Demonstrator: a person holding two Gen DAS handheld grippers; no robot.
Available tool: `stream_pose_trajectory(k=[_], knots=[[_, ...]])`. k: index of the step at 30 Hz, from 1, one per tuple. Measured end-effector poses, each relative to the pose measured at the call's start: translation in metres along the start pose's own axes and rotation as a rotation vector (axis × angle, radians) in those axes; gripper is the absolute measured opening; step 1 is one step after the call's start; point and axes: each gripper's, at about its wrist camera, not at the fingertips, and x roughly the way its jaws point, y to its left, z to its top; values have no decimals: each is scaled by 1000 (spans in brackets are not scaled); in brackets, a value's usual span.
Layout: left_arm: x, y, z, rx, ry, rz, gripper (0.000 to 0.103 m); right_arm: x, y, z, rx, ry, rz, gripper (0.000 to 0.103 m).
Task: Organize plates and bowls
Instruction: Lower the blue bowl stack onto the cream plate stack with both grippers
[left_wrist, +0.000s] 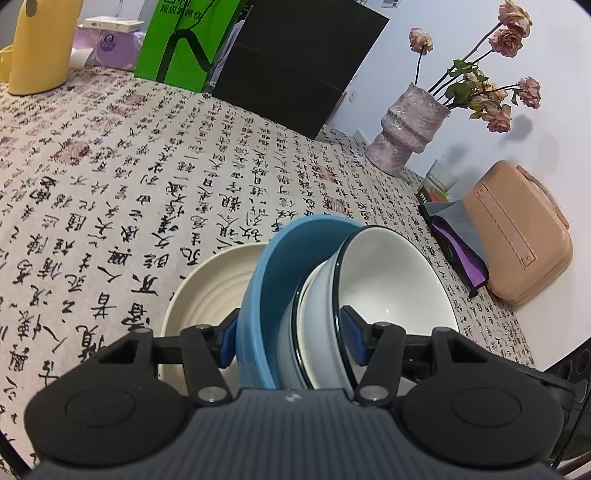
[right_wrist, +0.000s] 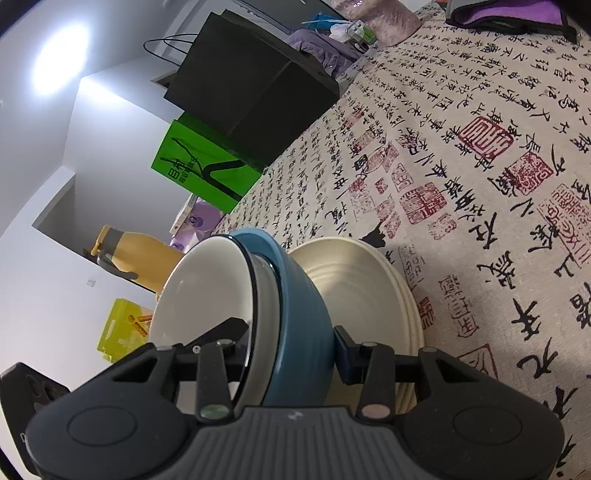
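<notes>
The left hand-held gripper (left_wrist: 290, 338) is clamped across a nested stack of bowls: its left pad presses the outer wall of the blue bowl (left_wrist: 258, 295) and its right pad sits inside the white bowl (left_wrist: 391, 280) with the dark rim. The right hand-held gripper (right_wrist: 291, 349) grips the same stack from the opposite side, one pad on the blue bowl's (right_wrist: 299, 306) outside, the other inside the white bowl (right_wrist: 199, 295). A greyish bowl (right_wrist: 264, 314) shows between the two. The stack is tilted on edge between the fingers. Just beyond the left gripper's left finger lies a pile of cream plates (left_wrist: 207, 288) on the worktop (left_wrist: 147, 166), which is covered with a calligraphy cloth.
</notes>
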Motion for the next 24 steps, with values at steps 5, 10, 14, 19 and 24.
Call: stream_pose_trajectory(k=[5, 10, 14, 19, 24], knots=[[5, 3, -1, -11, 11, -2, 56, 2, 2, 0, -30, -3, -28, 40], [8, 6, -1, -19, 19, 0, 56, 4, 5, -1, -67, -13, -56, 40], [11, 8, -1, -23, 24, -1, 56, 6, 6, -1, -82, -15, -66, 40], [12, 7, -1, -11, 21, 6, 56, 8, 8, 0, -104, -19, -77, 41], [13, 4, -1, 7, 15, 7, 55, 7, 7, 1, -122, -18, -90, 41]])
